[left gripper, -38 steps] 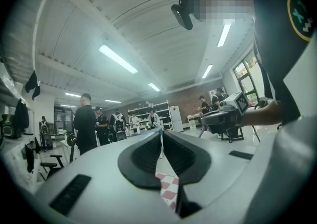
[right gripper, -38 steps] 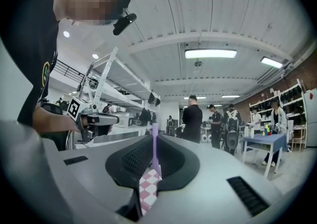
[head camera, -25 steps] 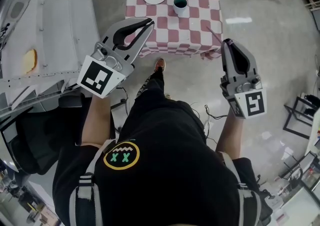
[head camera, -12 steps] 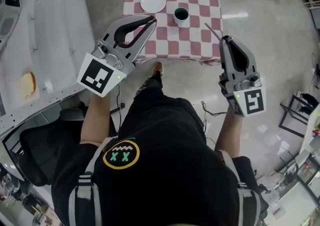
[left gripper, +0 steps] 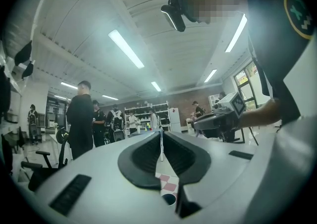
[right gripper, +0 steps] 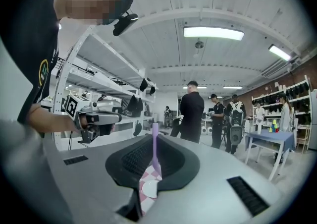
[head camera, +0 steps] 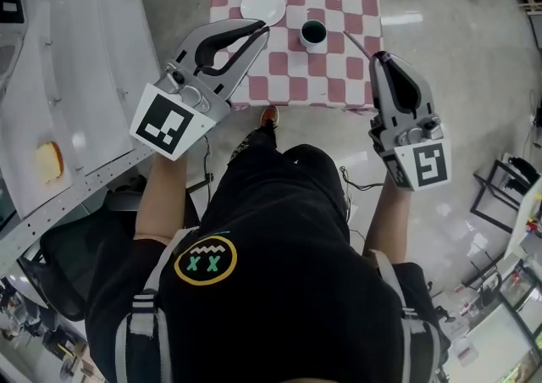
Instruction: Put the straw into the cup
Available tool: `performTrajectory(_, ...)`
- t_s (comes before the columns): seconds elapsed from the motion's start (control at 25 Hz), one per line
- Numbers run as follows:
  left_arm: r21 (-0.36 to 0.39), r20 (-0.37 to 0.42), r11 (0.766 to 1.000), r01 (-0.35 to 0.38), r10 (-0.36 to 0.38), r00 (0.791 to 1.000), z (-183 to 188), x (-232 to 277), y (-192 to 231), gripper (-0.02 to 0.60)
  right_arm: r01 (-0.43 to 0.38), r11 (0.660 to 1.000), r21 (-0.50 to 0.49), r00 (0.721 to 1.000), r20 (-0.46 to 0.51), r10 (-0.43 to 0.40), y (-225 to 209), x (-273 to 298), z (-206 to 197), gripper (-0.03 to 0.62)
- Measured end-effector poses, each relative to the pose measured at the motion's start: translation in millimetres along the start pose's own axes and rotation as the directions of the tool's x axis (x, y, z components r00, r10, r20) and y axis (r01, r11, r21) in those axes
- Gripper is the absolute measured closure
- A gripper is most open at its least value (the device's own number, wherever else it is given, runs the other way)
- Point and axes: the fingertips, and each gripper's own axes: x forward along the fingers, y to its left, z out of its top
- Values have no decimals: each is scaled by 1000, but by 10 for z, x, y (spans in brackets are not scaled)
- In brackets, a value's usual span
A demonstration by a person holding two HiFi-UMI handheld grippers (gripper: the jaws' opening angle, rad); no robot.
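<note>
1. Red-and-white checked cloth covers a small table [head camera: 339,85] on a grey floor, with the person standing at its near edge.
2. On the cloth a white plate [head camera: 262,6] lies to the left and a white cup [head camera: 313,34] with a dark inside stands just to its right. The two are apart.
3. The right gripper [head camera: 379,58] points level toward the table, its jaws pinched on a thin purple straw [head camera: 362,44].
4. In the right gripper view the straw [right gripper: 155,130] stands upright past the jaw tips.
5. In the head view the straw's free end slants toward the cup, close to the cup's right side and not touching it.
6. The left gripper [head camera: 258,27] hangs over the table's near-left part beside the plate, its jaw tips together on nothing. The cup lies between the two grippers' tips.
</note>
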Motion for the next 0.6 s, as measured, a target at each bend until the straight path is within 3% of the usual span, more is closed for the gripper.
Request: performTrajectory(0.6, -2, -41, 998, -63, 62, 997, -127, 337, 192, 551, -99, 993, 57, 994, -35, 102, -309, 422, -339, 551)
